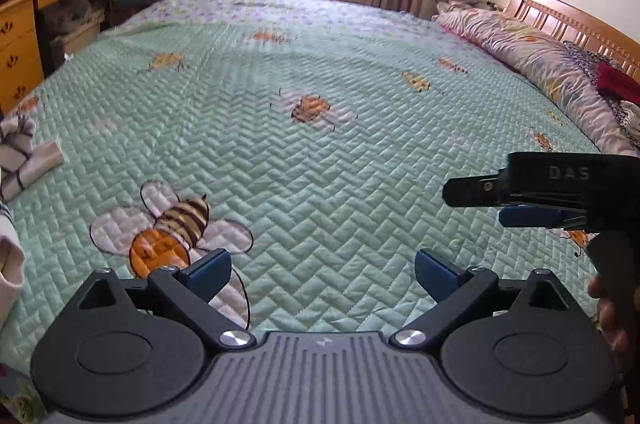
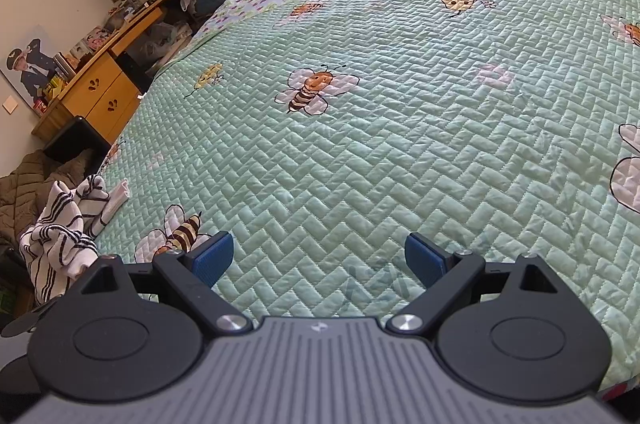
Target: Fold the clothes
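Bee-print quilt [image 2: 360, 144] stretched ahead, and the crumpled striped garment [image 2: 60, 236] sat at my 9 o'clock edge. Both my left gripper [image 1: 322, 274] and right gripper [image 2: 320, 260] hung spread apart, empty; I figured the left was nearer.

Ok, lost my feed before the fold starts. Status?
Left gripper open, empty. Right gripper open, empty. Striped garment crumpled at bed's left edge, untouched. Green quilt bare between, nothing blocking.

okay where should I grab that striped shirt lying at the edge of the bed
Judging by its pose, take the striped garment by the raised bunched fold at its top, coming from the bed side with the open left gripper. It lies crumpled, part hanging over the bed edge, so no flat hem shows.
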`<move>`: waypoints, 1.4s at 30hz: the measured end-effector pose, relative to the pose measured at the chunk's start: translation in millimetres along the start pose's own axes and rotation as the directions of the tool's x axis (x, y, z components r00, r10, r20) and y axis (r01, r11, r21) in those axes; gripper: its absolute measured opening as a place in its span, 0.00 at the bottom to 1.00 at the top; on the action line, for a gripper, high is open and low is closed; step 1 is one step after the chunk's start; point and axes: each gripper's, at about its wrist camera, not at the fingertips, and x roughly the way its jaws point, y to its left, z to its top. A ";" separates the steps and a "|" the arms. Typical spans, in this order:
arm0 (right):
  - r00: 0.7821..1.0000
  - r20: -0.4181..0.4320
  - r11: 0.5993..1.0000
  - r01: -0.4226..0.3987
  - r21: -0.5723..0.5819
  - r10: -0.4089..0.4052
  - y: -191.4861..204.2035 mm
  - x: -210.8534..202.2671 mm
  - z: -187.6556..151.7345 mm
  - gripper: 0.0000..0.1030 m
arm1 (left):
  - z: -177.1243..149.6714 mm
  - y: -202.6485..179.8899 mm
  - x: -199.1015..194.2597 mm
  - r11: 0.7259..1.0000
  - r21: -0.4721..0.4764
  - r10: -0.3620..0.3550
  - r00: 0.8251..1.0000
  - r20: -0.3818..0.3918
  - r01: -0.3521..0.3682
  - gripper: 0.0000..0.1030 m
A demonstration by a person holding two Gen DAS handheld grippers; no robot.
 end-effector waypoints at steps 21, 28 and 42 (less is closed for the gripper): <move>1.000 -0.019 1.000 0.007 0.012 -0.006 -5.4 9.0 0.9 0.90 | -14.8 199.0 -64.9 0.758 -0.570 0.440 0.893 0.089 -0.317 0.99; 0.992 -0.087 0.984 -0.099 -0.147 0.087 45.1 42.5 -9.6 0.90 | -34.3 237.0 -69.3 0.700 -0.442 0.555 0.817 -0.156 -0.560 0.99; 0.878 -0.177 0.545 -0.422 -0.725 0.445 329.1 116.1 -11.9 0.91 | -65.2 209.9 -91.2 0.672 -0.494 0.579 0.808 -0.112 -0.551 0.96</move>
